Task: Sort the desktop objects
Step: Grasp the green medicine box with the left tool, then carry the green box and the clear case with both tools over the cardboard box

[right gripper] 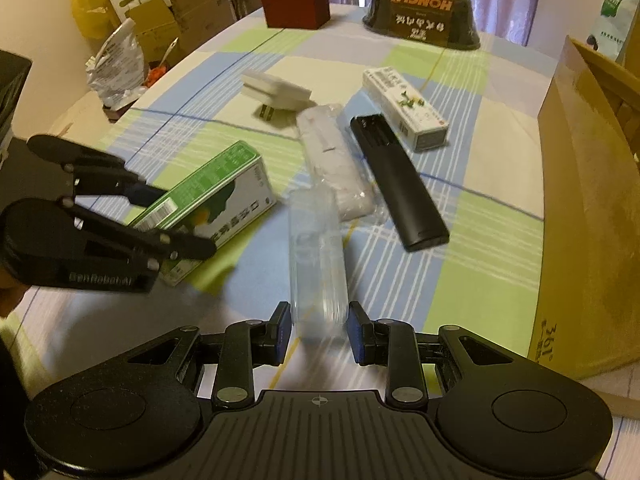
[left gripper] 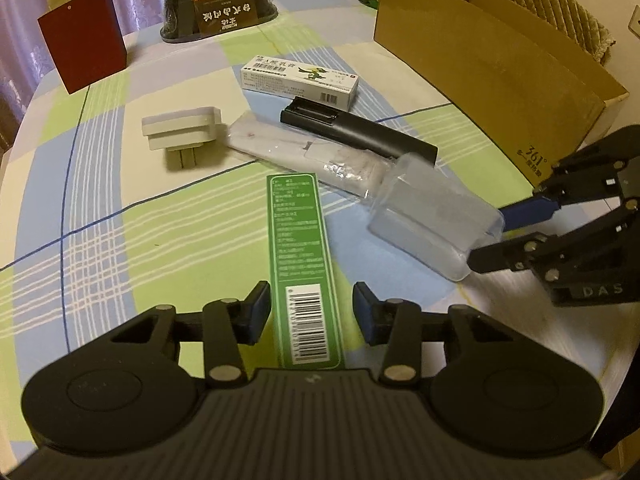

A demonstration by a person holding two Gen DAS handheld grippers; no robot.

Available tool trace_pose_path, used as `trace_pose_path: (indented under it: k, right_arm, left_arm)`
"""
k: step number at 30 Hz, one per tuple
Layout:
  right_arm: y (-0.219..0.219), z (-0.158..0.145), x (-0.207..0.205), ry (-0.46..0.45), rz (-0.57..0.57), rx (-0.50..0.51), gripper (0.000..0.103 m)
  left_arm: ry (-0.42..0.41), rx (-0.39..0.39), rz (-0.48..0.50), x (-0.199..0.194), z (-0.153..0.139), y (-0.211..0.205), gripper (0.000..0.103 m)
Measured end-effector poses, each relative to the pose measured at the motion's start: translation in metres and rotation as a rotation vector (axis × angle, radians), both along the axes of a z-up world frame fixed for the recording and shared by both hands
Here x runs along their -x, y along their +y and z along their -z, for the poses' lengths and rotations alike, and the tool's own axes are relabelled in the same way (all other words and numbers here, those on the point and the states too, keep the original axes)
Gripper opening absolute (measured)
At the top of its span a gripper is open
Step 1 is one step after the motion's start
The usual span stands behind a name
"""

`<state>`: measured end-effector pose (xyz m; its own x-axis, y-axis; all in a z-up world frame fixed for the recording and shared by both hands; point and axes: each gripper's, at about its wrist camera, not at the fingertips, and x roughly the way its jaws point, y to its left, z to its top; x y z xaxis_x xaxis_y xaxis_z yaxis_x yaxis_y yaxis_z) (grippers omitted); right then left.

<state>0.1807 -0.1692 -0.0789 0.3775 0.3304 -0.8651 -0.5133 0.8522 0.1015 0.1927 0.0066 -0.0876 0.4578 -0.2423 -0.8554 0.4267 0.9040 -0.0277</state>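
The green carton [left gripper: 305, 272] lies lengthwise between the spread jaws of the left gripper [left gripper: 311, 308], lined up for a pinch across its narrow sides, though the pads stand just clear. Beside the carton, the right gripper [right gripper: 319, 330] pinches a clear plastic case [right gripper: 317, 256], seemingly to carry it off. Beyond the carton lie a bagged white item [left gripper: 304, 156], black remote [left gripper: 356, 130] and white adapter [left gripper: 182, 130]; farther off stands the cardboard box [left gripper: 492, 72]. A checked tablecloth [left gripper: 120, 216] covers the table; curtains hang behind.
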Motion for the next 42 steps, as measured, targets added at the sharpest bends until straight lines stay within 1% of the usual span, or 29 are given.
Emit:
trace_pose_path:
  k: [4, 9, 23, 26, 29, 36, 42]
  right_arm:
    - [0.003, 0.004, -0.009, -0.011, 0.007, 0.0, 0.029]
    - [0.008, 0.008, -0.018, -0.031, 0.003, -0.011, 0.03]
    - [0.022, 0.017, -0.037, -0.051, -0.053, 0.009, 0.03]
    - [0.024, 0.019, -0.04, -0.05, -0.059, 0.009, 0.03]
    - [0.026, 0.019, -0.042, -0.047, -0.061, 0.01, 0.029]
    - [0.018, 0.011, -0.032, -0.059, -0.042, 0.004, 0.029]
    - [0.005, -0.009, -0.014, -0.074, -0.008, -0.017, 0.029]
  left_arm:
    - [-0.003, -0.003, -0.006, -0.001, 0.002, -0.002, 0.039]
    - [-0.01, 0.013, -0.025, -0.004, 0.0, 0.001, 0.039]
    - [-0.009, 0.024, -0.019, -0.01, -0.001, 0.003, 0.039]
    - [-0.007, 0.024, -0.015, -0.011, 0.0, 0.002, 0.037]
    - [-0.005, 0.02, -0.017, -0.011, 0.001, 0.002, 0.026]
    - [-0.014, 0.011, -0.01, -0.002, -0.003, 0.001, 0.025]
    - [-0.023, 0.016, -0.001, 0.013, -0.017, -0.001, 0.025]
